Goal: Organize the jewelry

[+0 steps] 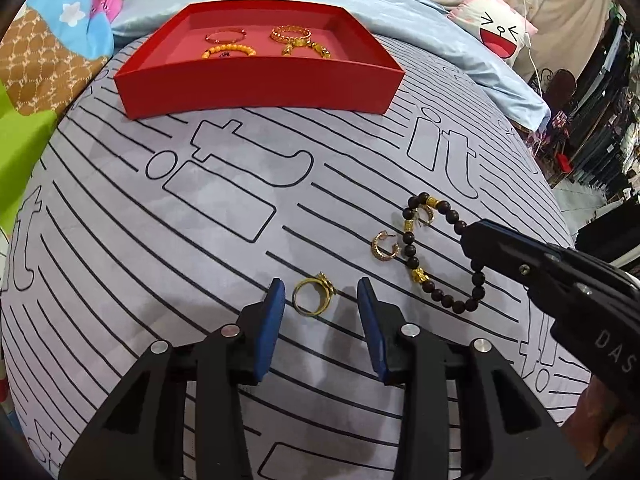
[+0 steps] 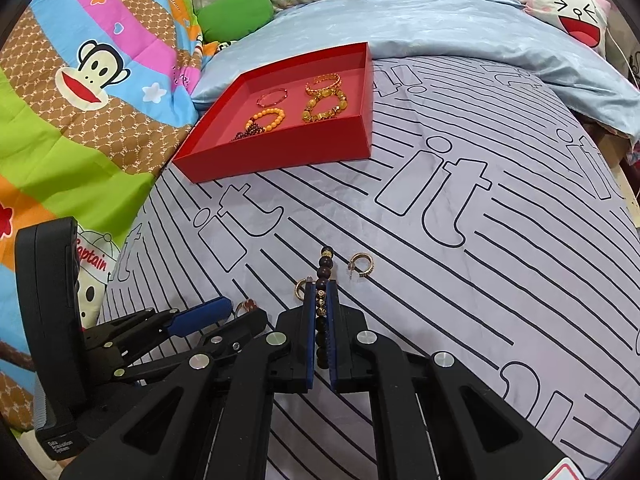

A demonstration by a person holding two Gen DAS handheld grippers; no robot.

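Nearest in the left wrist view, the left gripper (image 1: 321, 294) stands with its blue fingers (image 1: 276, 300) apart, one on each side of a gold ring (image 1: 313, 297) that lies flat on the striped bedsheet (image 1: 224, 208). Nothing is pinched yet; the wide stance looks chosen so the ring sits squarely between the pads before they close.

Just to the right, the right gripper (image 2: 320, 320) has its fingers together, clamped on a dark bead bracelet (image 1: 434, 254) (the beads run straight up between the pads in the right wrist view, a few poking out past the tips). Most of the loop lies on the sheet, so the grip seems to be on one side of it, ready for lifting it clear.

Two small gold hoop earrings lie loose close by: one (image 1: 386, 245) just left of the bracelet, the other (image 1: 425, 215) within its loop near the top. They touch or nearly touch the beads, so a careless lift could drag them along.

Farther off, well apart from the loose pieces, the red tray (image 1: 256, 92) sits at the head of the sheet against a pale blue pillow (image 1: 400, 4). It already holds several bracelets, including an orange bead bracelet (image 1: 230, 51) and gold-coloured ones (image 1: 291, 34), so I judge the sorting to be roughly half done.
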